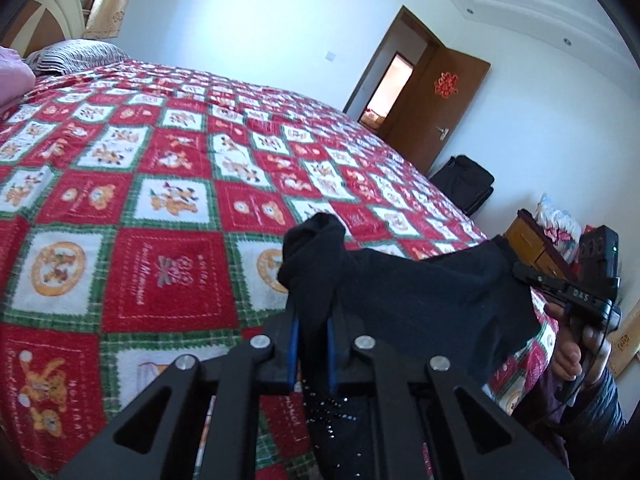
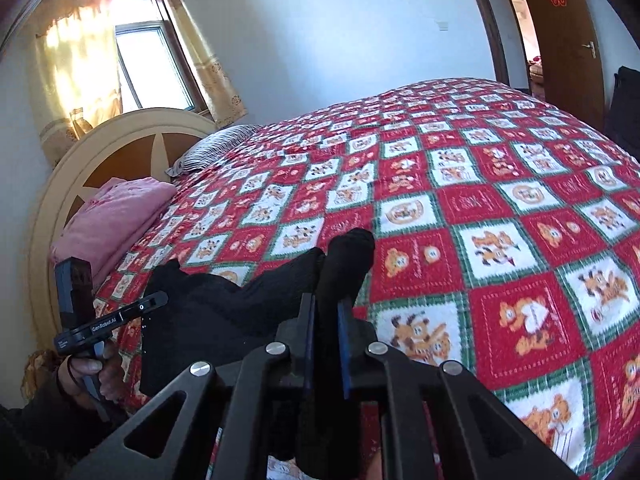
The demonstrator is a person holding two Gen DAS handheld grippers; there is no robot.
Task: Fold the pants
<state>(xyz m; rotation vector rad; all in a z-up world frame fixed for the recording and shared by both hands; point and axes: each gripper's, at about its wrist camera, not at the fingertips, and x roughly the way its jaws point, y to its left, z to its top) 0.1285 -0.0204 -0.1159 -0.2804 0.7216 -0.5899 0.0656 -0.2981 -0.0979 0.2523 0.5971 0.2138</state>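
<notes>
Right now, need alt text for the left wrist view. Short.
The left gripper is shut on a bunch of the black pants, which stretch rightward to the right gripper held above the bed's edge. Behind lies a red, white and green checked blanket, with an open brown door beyond.

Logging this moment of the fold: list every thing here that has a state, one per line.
left tongs: shut on black pants
right tongs: shut on black pants
black pants: lifted, stretched between both tongs above the bed
door: open
curtains: drawn apart, window showing
bedspread: spread flat
pink quilt: folded by the headboard
</notes>
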